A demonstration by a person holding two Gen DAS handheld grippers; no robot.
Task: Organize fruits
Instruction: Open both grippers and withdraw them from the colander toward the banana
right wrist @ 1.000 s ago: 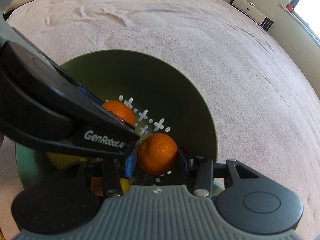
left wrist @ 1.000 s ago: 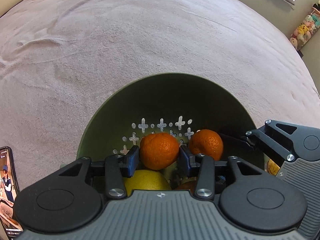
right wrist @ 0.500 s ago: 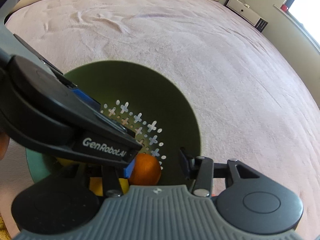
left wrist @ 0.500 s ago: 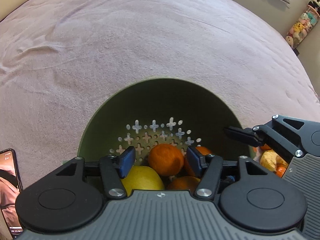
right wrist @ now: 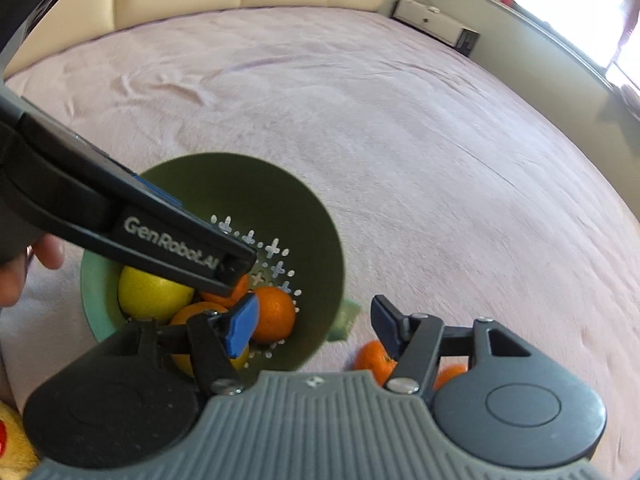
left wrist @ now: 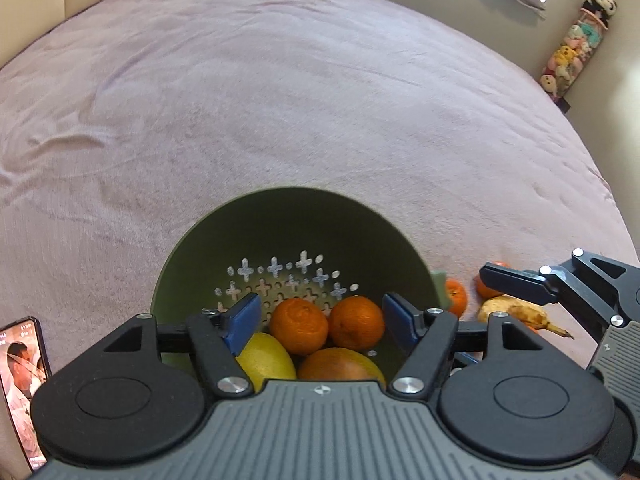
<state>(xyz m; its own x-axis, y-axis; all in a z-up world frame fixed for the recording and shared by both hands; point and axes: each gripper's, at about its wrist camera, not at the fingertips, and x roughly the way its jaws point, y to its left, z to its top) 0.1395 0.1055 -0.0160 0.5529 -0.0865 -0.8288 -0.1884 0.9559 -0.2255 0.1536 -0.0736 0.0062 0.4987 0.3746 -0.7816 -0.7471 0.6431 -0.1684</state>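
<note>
Bowl: green bowl [left wrist: 280, 216] sits on the pink bedspread [left wrist: 280, 80], just ahead of my left gripper [left wrist: 320, 316]; cross-shaped holes in its floor.
Fruit in bowl: two mandarins [left wrist: 298, 324] side by side, a lemon [left wrist: 266, 358] at lower left, an orange [left wrist: 336, 364] at lower right. Lemon and orange are partly cut off by my gripper body.
Left claw: released, blue pads [left wrist: 244, 316] spread wide and empty above the bowl's near side, touching no fruit that I can see.
Right claw: released too; right gripper [right wrist: 312, 320] straddles the bowl's right rim, one pad over the fruit, the other outside the bowl.
Loose fruit: right of the bowl on the bedspread, a mandarin [left wrist: 456, 298] beside the bowl's handle tab, a second one [left wrist: 486, 286] mostly hidden behind my right finger, and a banana [left wrist: 520, 312] with brown spots, far end cut off.
Right view: two loose mandarins [right wrist: 374, 356] half hidden behind my right finger; bowl's near wall is blocked by the gripper body.
Occlusion: my left gripper's arm crosses the right view and covers the bowl's left side and part of one mandarin.
Phone: lit screen [left wrist: 20, 380] at the lower left edge, only partly in frame.
Hard to make out: yellow soft thing [right wrist: 12, 440] in the right view's lower left corner, cannot identify it.
</note>
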